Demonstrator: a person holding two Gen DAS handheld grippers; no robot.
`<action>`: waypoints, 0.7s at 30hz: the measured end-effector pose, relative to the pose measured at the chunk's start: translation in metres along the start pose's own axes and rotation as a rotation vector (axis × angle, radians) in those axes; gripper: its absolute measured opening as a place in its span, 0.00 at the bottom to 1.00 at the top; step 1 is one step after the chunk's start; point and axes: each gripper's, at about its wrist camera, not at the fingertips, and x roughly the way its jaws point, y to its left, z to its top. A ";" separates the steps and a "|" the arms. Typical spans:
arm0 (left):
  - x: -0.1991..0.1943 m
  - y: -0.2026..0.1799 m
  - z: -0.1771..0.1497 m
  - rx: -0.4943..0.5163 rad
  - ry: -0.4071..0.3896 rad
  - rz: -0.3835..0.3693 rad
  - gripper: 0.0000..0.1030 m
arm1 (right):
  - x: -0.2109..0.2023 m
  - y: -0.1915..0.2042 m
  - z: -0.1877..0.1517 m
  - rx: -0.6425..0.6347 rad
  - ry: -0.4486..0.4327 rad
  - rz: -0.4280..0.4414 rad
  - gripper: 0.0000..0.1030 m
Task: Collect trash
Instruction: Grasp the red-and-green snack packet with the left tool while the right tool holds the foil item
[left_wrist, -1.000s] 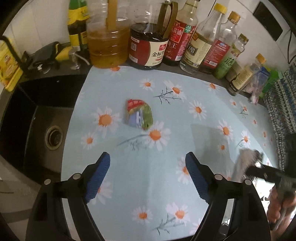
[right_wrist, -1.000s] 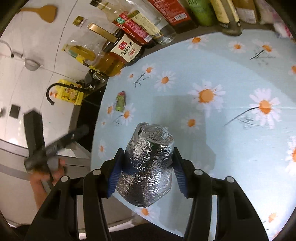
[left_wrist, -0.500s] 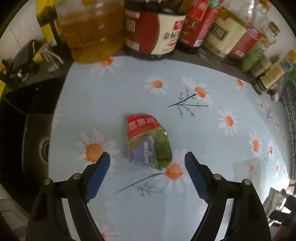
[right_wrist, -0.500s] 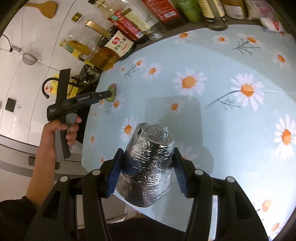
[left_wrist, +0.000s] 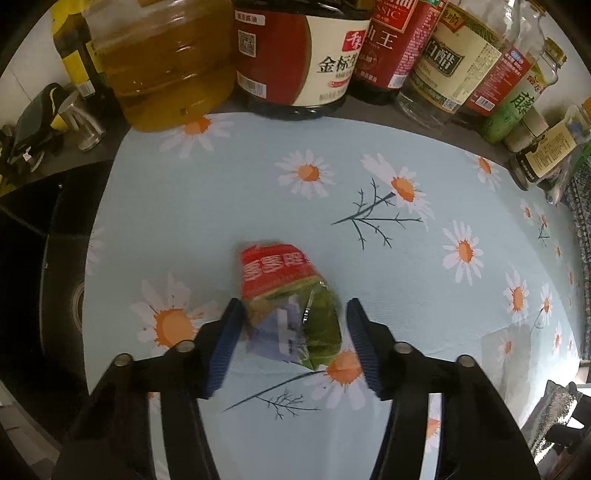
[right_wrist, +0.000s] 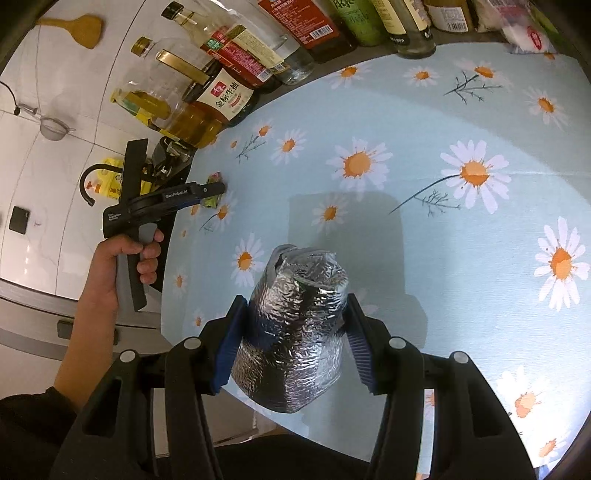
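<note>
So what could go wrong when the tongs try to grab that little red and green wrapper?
The left tongs are closing around the snack wrapper, which lies flat on the daisy tablecloth. The pads might slide over the thin plastic or pinch the cloth too. The foil bag in the right tongs is squashed, so its opening may be too narrow to drop the wrapper in.

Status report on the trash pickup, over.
Left hand-held gripper closing around snack wrapper on daisy cloth. Right hand-held gripper clamps foil bag. Nothing blocking.
</note>
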 end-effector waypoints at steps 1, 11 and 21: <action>0.000 0.001 0.001 -0.003 0.000 -0.005 0.47 | 0.000 0.000 0.000 0.000 0.000 0.002 0.52; -0.023 0.007 -0.014 0.003 -0.060 -0.030 0.47 | -0.002 0.009 -0.003 -0.025 -0.004 -0.001 0.52; -0.066 -0.005 -0.071 0.044 -0.094 -0.081 0.47 | 0.004 0.031 -0.021 -0.062 -0.011 -0.061 0.52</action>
